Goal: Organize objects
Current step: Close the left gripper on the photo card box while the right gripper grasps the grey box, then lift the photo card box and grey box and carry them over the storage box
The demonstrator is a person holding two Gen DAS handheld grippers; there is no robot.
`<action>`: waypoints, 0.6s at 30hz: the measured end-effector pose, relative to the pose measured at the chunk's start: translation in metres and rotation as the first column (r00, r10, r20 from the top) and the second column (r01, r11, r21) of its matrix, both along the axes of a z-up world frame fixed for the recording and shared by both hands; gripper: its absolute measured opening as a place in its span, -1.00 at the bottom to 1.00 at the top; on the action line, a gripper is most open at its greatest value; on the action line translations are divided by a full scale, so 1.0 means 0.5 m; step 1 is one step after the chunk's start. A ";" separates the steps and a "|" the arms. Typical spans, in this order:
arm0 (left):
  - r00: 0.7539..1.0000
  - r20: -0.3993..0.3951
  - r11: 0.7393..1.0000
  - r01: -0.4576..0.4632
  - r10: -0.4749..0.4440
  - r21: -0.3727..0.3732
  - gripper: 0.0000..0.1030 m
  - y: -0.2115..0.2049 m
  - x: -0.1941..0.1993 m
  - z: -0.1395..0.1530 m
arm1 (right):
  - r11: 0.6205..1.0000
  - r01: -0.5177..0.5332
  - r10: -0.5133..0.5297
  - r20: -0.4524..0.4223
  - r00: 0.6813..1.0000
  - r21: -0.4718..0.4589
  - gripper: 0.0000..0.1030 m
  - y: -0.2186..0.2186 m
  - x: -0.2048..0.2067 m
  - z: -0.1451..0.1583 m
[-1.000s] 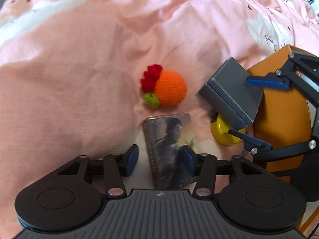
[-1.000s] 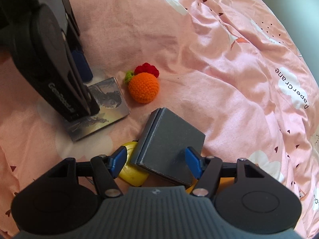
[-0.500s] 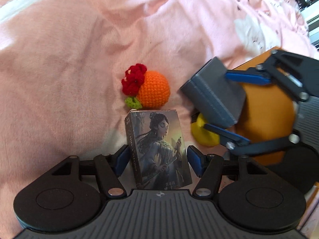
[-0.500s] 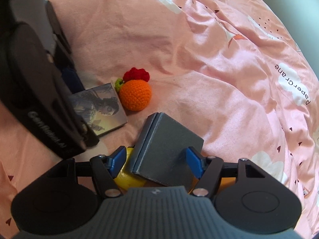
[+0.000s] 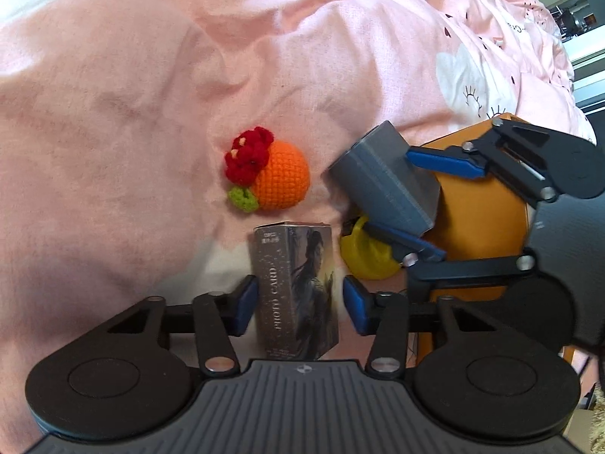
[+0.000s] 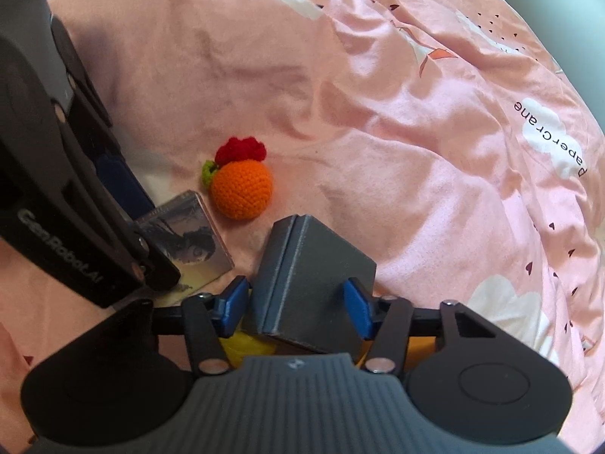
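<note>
Left gripper [image 5: 297,302] closing round one card box [image 5: 297,291]; right gripper [image 6: 297,308] closing round one grey box [image 6: 314,276]. One crochet orange [image 5: 280,179], pink sheet [image 5: 113,113].

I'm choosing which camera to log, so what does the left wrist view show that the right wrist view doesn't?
Only the left wrist view shows the PHOTO CARD lettering on the card box and the broad face of the orange box.

Only the right wrist view shows the PaperCrane cloud print on the pink bedding.

Both show the crocheted orange, the grey box and the yellow object beneath it.
</note>
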State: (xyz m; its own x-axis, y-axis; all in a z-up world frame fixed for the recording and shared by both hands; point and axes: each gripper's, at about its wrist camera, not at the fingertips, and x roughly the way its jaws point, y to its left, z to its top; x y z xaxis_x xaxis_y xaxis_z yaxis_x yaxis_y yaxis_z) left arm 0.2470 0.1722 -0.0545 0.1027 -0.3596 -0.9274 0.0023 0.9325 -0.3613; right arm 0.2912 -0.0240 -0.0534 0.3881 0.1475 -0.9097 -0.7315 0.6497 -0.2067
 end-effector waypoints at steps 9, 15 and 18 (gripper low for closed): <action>0.996 0.084 0.999 0.033 -0.033 0.005 -0.47 -0.048 -0.018 -0.003 | 0.992 0.127 -0.126 -0.043 0.991 0.022 -0.27 -0.030 0.023 0.050; 0.994 0.096 0.995 0.051 -0.059 0.081 -0.45 -0.090 -0.012 -0.022 | 0.986 0.168 -0.168 -0.004 0.986 -0.003 -0.29 -0.028 0.032 0.038; 0.994 0.100 0.996 0.032 -0.041 0.084 -0.46 -0.090 -0.013 -0.023 | 0.983 0.184 -0.184 0.000 0.983 0.009 -0.31 -0.032 0.030 0.044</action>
